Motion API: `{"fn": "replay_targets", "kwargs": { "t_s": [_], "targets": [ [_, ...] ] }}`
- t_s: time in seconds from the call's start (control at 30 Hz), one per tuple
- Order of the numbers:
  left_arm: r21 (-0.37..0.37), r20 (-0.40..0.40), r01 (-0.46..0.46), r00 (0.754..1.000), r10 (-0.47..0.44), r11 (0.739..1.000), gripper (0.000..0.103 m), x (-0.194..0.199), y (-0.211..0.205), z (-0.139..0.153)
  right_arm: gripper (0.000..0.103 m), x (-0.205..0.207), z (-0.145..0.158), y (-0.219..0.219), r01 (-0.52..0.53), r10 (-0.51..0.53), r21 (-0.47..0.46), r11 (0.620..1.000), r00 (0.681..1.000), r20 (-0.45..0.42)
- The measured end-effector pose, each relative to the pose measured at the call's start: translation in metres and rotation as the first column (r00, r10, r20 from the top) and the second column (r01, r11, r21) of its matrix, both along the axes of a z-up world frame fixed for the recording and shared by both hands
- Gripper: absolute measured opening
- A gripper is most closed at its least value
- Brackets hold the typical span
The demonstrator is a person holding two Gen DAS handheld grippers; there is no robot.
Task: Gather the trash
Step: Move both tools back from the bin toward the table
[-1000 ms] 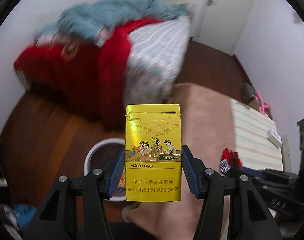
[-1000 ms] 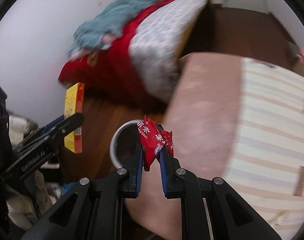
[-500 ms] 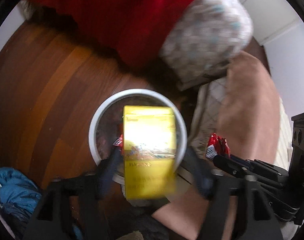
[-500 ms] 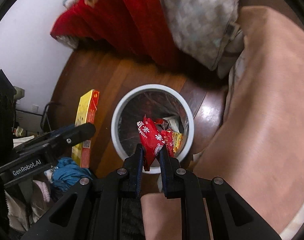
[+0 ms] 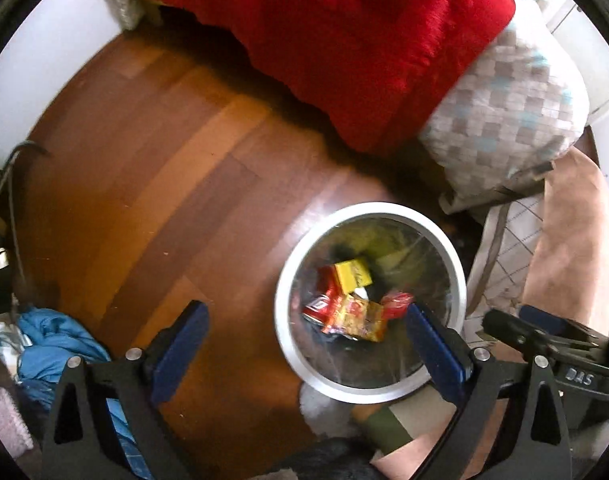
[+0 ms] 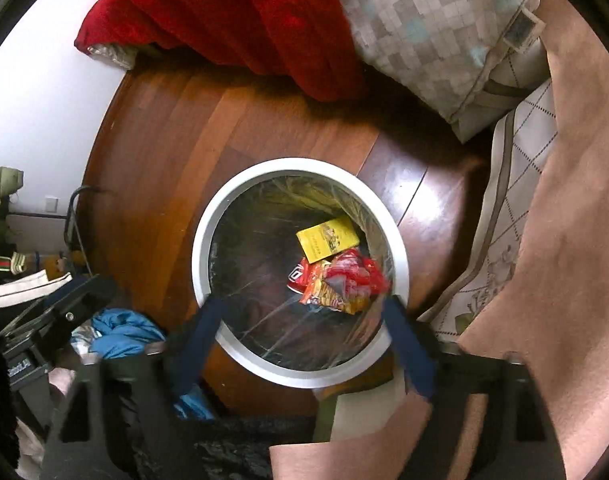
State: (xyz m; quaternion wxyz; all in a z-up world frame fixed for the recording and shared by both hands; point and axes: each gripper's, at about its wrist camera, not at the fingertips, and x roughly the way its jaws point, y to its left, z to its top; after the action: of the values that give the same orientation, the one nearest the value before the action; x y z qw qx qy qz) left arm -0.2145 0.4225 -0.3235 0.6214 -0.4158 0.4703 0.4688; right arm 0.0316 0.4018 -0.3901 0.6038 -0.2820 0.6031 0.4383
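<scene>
Now both tools point steeply down over a white-rimmed trash bin (image 6: pixel 300 376) lined with a clear bag, standing on the wooden floor (image 5: pixel 144 184). The left tool (image 5: pixel 304 328) has its blue-padded jaws spread wide after just opening, and nothing sits between them; in its view the bin lies toward 4 o'clock, with the right-hand pad over the bin's rim. The right tool (image 6: pixel 300 320) has likewise just been opening and now stands wide, blurred, holding nothing, its two pads straddling the near rim of the bin. Inside the bin, the yellow cigarette pack (image 6: pixel 328 240) lies toward 1 o'clock of the opening in the right wrist view, face up against the liner. Just beside it, toward 4 o'clock, the red snack wrapper (image 6: pixel 356 272) rests on top of a yellow-and-red wrapper (image 6: pixel 328 292), and whether it touches the pack I cannot tell. A red blanket (image 5: pixel 344 40) and a checked pillow (image 5: pixel 512 112) fill 12 to 2 o'clock beyond the bin. A blue cloth (image 5: pixel 52 344) lies on the floor at 8 o'clock.
</scene>
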Motion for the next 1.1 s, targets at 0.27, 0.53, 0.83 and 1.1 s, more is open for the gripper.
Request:
{"fn": "replay_targets", "kwargs": {
  "t_s": [0.27,0.53,0.83,1.1],
  "targets": [
    [0.058,-0.033,0.014,0.999,-0.012,0.998,0.100,0.000,-0.020,0.015,0.103,-0.017,0.023,-0.014,-0.031,0.037,-0.041,0.999,0.988,0.150],
    [0.085,-0.023,0.037,0.999,-0.036,0.996,0.100,0.004,-0.040,0.032,0.103,-0.029,0.044,-0.041,-0.040,0.047,-0.038,0.998,0.980,0.194],
    [0.139,-0.003,0.067,0.998,-0.067,0.988,0.100,0.006,-0.063,0.066,0.103,-0.038,0.084,-0.071,-0.020,0.012,0.037,0.999,0.976,0.217],
    [0.227,0.027,0.107,0.993,-0.116,0.968,0.100,0.013,-0.095,0.118,0.103,-0.049,0.145,-0.100,-0.017,-0.022,0.159,0.987,0.970,0.242]
  ]
}}
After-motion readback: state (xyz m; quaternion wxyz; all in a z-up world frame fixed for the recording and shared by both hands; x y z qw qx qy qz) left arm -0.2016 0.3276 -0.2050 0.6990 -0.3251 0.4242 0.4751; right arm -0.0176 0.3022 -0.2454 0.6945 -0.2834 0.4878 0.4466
